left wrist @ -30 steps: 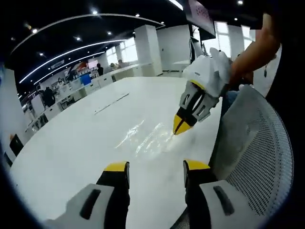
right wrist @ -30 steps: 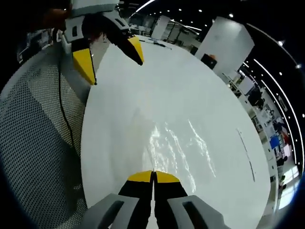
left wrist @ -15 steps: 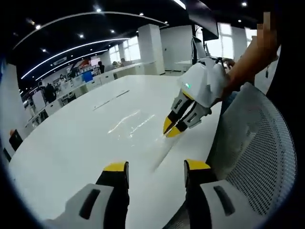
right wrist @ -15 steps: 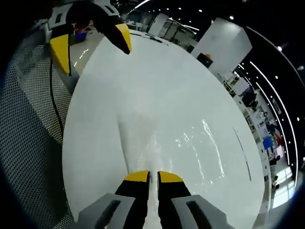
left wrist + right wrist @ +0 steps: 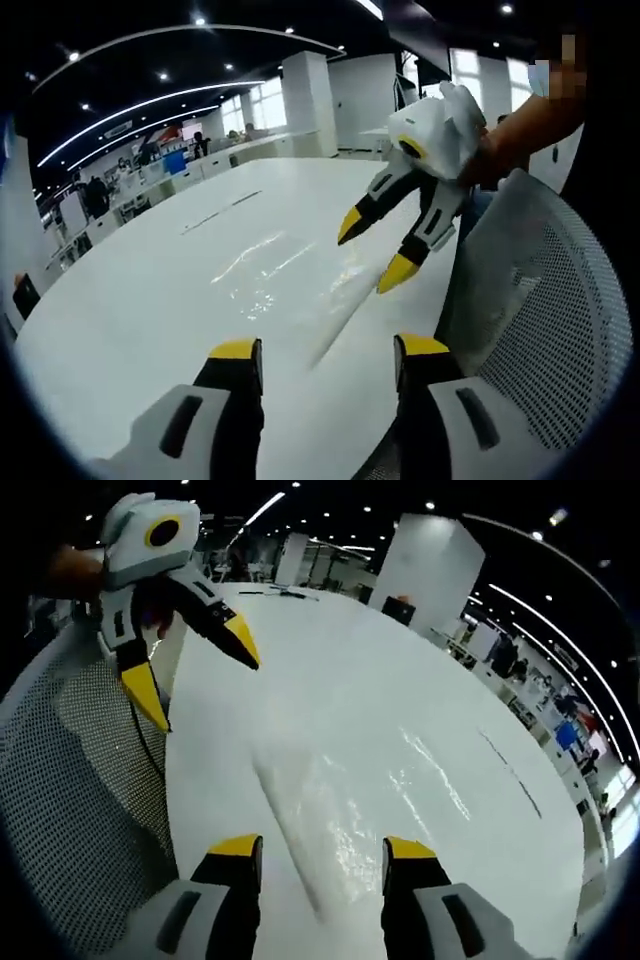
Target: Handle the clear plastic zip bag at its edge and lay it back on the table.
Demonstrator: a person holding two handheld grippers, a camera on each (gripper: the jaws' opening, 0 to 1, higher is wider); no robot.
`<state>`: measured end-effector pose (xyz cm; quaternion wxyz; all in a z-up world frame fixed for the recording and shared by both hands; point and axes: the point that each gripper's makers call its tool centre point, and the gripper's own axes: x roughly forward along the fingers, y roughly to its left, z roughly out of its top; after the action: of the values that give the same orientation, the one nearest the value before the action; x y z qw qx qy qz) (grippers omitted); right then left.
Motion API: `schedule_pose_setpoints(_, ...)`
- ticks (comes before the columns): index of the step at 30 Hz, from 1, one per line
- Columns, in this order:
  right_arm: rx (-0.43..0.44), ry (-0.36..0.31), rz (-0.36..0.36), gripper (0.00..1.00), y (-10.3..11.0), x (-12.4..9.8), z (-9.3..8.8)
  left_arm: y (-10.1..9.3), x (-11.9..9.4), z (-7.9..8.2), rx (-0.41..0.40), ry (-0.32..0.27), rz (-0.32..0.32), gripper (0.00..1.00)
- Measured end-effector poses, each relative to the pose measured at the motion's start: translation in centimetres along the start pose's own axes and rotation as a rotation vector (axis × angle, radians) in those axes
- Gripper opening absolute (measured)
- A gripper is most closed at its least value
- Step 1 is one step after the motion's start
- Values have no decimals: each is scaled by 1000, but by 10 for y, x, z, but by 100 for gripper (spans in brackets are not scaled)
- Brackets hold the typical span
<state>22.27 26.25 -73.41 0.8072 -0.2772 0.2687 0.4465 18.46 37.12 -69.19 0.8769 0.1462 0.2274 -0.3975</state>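
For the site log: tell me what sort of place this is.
Probably a large open-plan office or lab: a long white table, strip lights across a dark ceiling, rows of desks beyond, and a mesh chair.

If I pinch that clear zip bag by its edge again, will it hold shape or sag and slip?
The clear zip bag lies flat and wrinkled on the white table, so it probably sags limply. Its glossy film looks slippery, and it appears empty, so likely very light. Both tongs stand open.
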Motion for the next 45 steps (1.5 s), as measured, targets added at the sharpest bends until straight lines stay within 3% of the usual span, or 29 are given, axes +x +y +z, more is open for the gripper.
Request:
schedule_pose_setpoints(5, 123, -59, -85, 69, -17, -17, -15, 10, 3, 5, 0, -25, 19, 59)
schedule_pose_setpoints(9, 199, -45, -133, 90, -25, -35, -31, 13, 5, 16, -30, -78, 15, 67)
schedule_pose_setpoints(13, 236, -31, -134, 96, -26, -48, -42, 15, 8, 18, -42, -87, 35, 70)
schedule_pose_setpoints(15, 240, -64, -148, 100, -30, -52, -37, 14, 10, 17, -31, -86, 37, 75)
schedule_pose_setpoints(16, 229, -94, -168, 100, -33, -55, -34, 13, 11, 17, -20, -85, 36, 77)
schedule_pose_setpoints(19, 305, -97, -149, 100, -23, -63, -35, 11, 13, 13, -5, -67, 24, 82)
schedule_pose_setpoints(22, 279, -72, -144, 100, -20, -62, -34, 5, 17, 12, -41, -87, -18, 91)
schedule_pose_setpoints(29, 260, -80, -134, 100, -19, -59, -33, 5, 19, 8, -10, -60, -10, 99)
schedule_pose_setpoints(45, 275, -69, -142, 100, -20, -60, -36, -5, 22, -1, 2, -10, -48, 99)
